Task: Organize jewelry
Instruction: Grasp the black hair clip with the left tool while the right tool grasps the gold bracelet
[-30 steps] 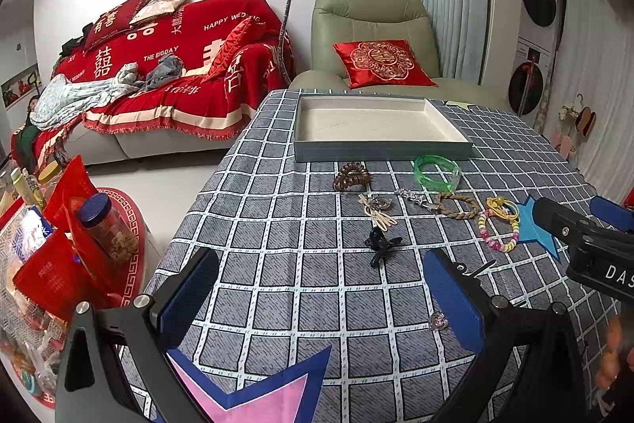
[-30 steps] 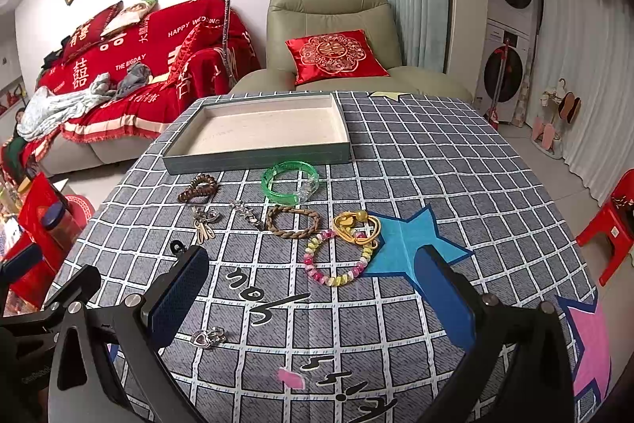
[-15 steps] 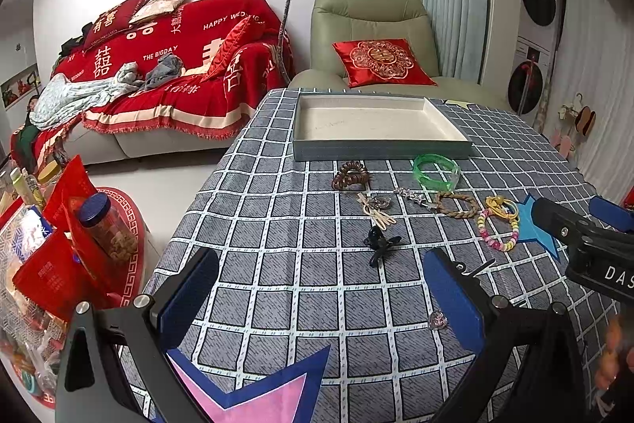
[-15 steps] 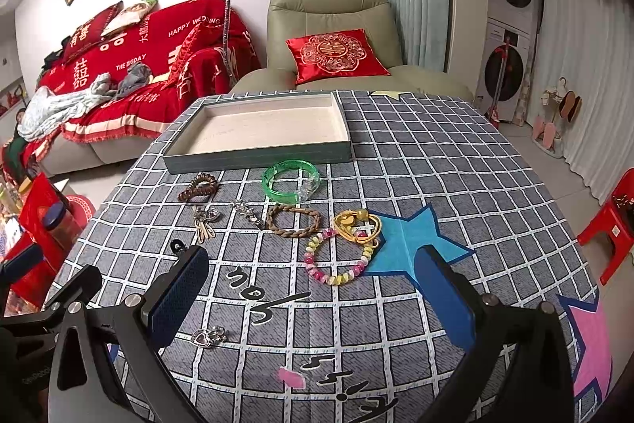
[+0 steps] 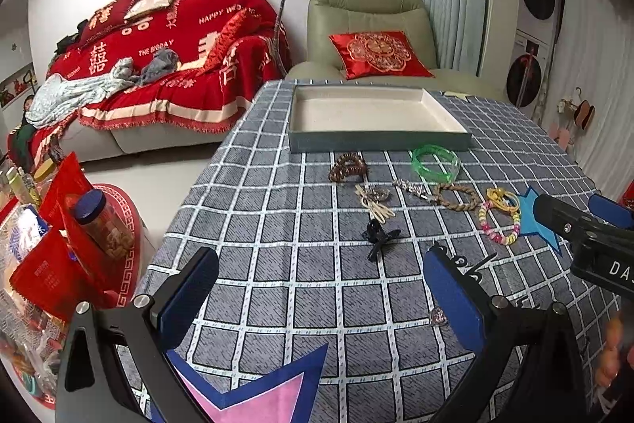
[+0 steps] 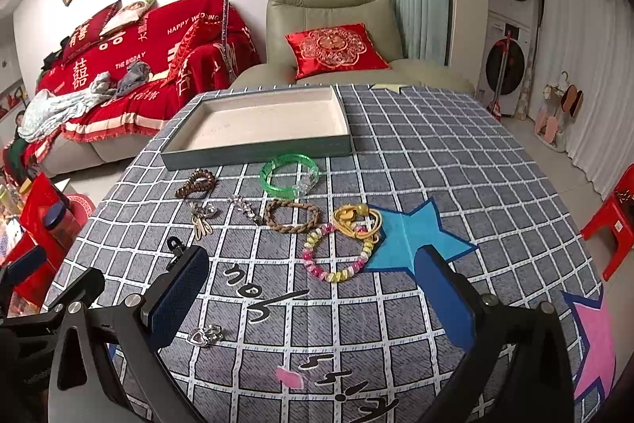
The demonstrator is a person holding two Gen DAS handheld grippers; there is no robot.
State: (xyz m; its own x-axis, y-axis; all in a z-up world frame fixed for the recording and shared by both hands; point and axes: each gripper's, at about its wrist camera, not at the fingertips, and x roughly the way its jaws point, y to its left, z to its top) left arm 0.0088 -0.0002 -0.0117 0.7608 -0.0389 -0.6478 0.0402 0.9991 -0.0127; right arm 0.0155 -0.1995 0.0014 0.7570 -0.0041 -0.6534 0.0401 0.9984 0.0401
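A shallow grey tray (image 6: 253, 147) (image 5: 380, 141) with a cream lining stands at the far side of the checked tablecloth and holds nothing. In front of it lie a green bangle (image 6: 289, 175) (image 5: 435, 163), a brown beaded piece (image 6: 196, 184), a braided brown bracelet (image 6: 292, 215), a silver chain (image 6: 245, 207), a yellow bracelet (image 6: 356, 221), a pastel bead bracelet (image 6: 337, 258), a black clip (image 5: 378, 236) and a small silver heart piece (image 6: 204, 335). My left gripper (image 5: 321, 298) and right gripper (image 6: 313, 298) are both open and hold nothing, near the table's front edge.
Blue (image 6: 412, 238) and pink (image 6: 594, 335) star stickers mark the cloth. A red sofa (image 5: 158, 66) and a green armchair (image 6: 333, 26) stand behind the table. A red stool (image 6: 614, 217) is at the right, and snack jars and red bags (image 5: 79, 244) at the left.
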